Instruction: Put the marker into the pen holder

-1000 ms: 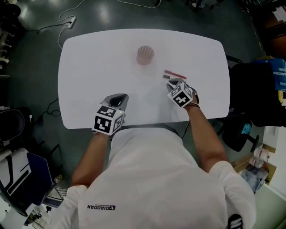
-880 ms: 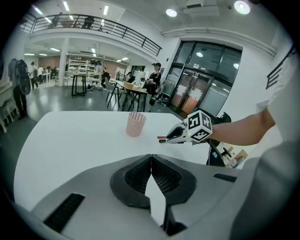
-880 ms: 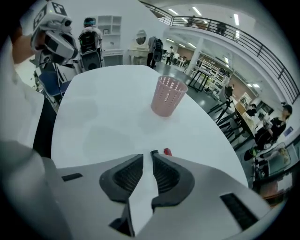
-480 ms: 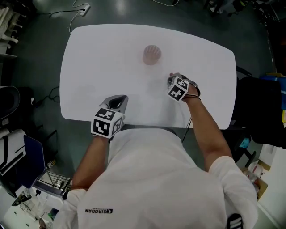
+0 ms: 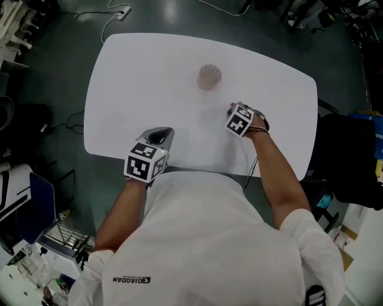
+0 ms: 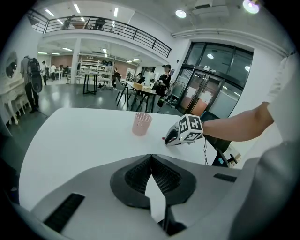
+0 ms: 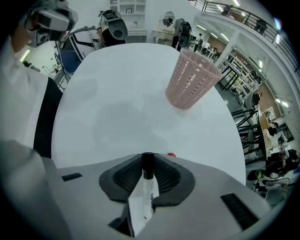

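While right gripper clamped black-capped marker near pink mesh pen holder, left gripper hovered, jaws together, at table edge.

Open workspace hall, part lab, part office.
Up top a mezzanine railing, glass doors ahead, people round work tables; down here a white table and a power strip on dark floor.

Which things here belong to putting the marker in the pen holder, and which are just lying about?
In the job: marker, clamped in the right gripper; pink pen holder.
Lying about: small red thing on the table; left gripper, shut, empty.
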